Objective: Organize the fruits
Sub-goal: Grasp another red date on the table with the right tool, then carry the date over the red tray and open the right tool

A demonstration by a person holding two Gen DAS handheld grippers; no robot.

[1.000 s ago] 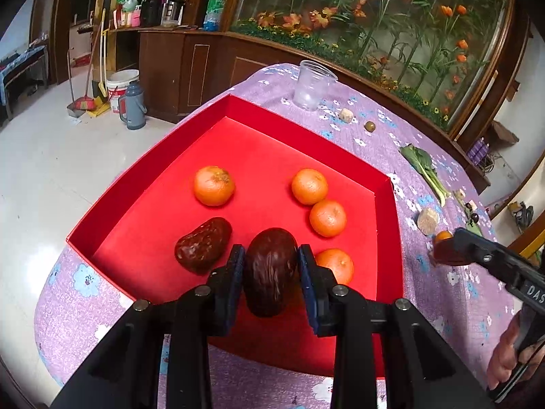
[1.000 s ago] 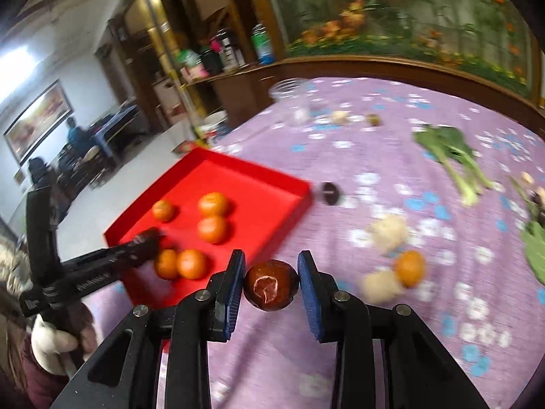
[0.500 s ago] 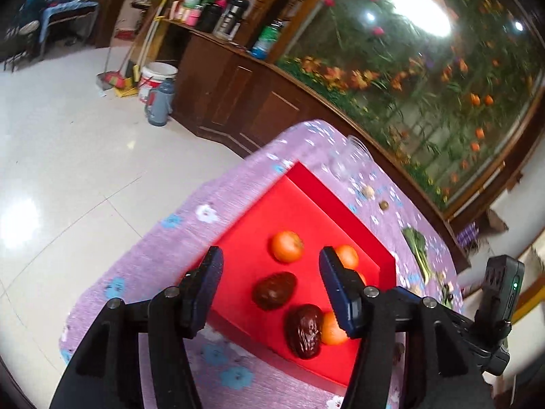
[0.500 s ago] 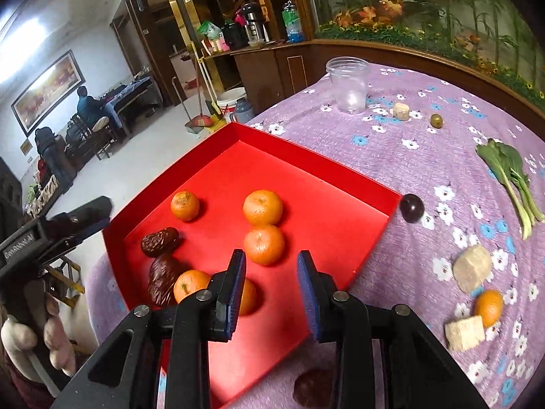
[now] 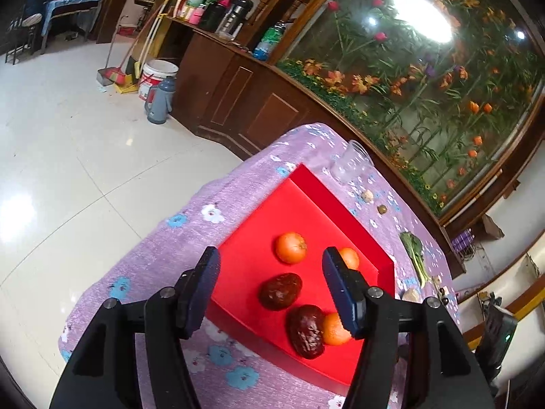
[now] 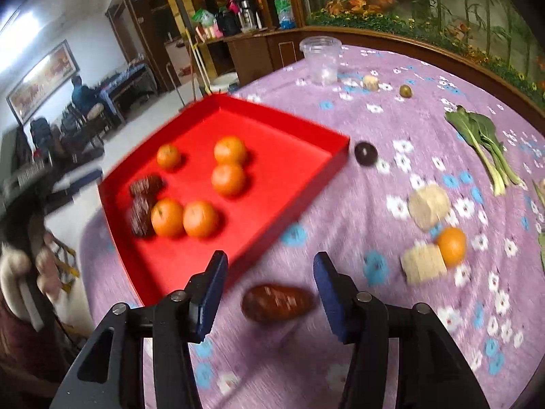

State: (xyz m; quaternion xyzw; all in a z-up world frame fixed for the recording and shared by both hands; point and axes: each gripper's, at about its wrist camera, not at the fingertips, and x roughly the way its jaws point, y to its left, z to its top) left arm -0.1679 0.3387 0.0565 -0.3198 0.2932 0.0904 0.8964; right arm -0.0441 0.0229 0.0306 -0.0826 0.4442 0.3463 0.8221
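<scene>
My right gripper [image 6: 269, 281] is opening over a date [image 6: 276, 302] lying on the surface just outside the tray [image 6: 289, 204]; its fingers don't touch it. My left gripper [image 5: 270, 279] is also opening, empty, above the tray's two dates. Next, I'd judge: re-pinch the date, lift it over the near wall, and set it in the bare red corner.

Six oranges [image 6: 228, 179], three dates [image 6: 276, 302].
</scene>
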